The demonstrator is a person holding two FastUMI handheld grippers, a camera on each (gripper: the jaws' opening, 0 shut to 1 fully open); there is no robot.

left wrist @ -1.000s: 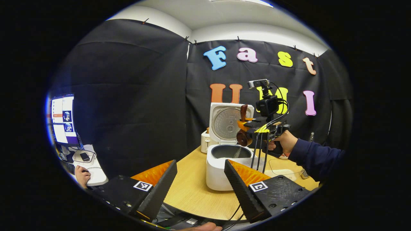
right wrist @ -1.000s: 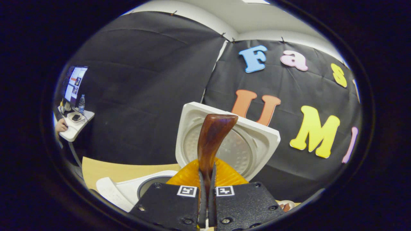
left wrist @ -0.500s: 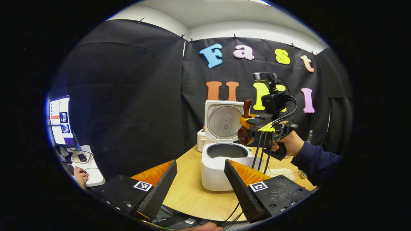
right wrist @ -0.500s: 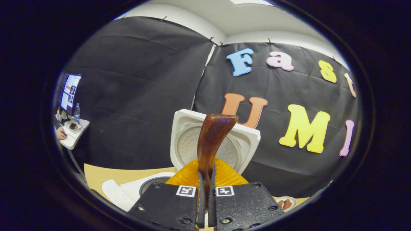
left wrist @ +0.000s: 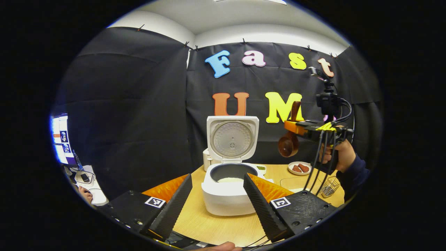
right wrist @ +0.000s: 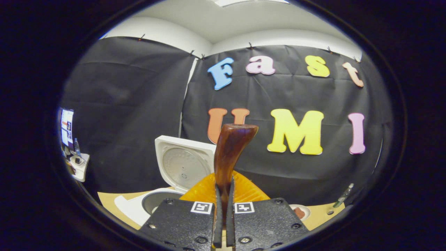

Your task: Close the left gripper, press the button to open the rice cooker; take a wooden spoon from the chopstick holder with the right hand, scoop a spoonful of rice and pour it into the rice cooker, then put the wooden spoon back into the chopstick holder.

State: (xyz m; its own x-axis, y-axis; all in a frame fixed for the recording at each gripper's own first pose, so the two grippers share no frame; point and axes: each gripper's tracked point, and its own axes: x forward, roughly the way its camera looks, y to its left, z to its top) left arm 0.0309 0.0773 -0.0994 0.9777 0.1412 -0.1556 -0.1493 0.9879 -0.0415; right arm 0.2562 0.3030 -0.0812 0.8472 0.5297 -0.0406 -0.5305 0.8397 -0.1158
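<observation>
The white rice cooker (left wrist: 226, 200) stands open on the wooden table (left wrist: 216, 226), its lid (left wrist: 232, 138) upright and white rice (left wrist: 230, 180) in the pot. My left gripper (left wrist: 216, 177) is open in front of it, one finger on each side, touching nothing. To the right of the cooker and above the table, my right gripper (left wrist: 292, 126) is shut on the brown wooden spoon (left wrist: 287, 146), bowl hanging down. In the right gripper view the spoon handle (right wrist: 230, 153) rises from between the shut fingers of the right gripper (right wrist: 223, 209). The wire chopstick holder (left wrist: 329, 186) sits below that hand.
A small plate (left wrist: 299, 168) with brown pieces and a small dish (left wrist: 260, 168) lie behind the cooker on the right. A white appliance (left wrist: 208, 160) stands behind its left side. A monitor (left wrist: 61, 139) and a person's hand (left wrist: 83, 191) are far left. A bottle (right wrist: 343, 196) stands at the right.
The right gripper has carried the spoon from over the cooker's pot to the right and a little up. Rice now shows in the pot. The left gripper stays open.
</observation>
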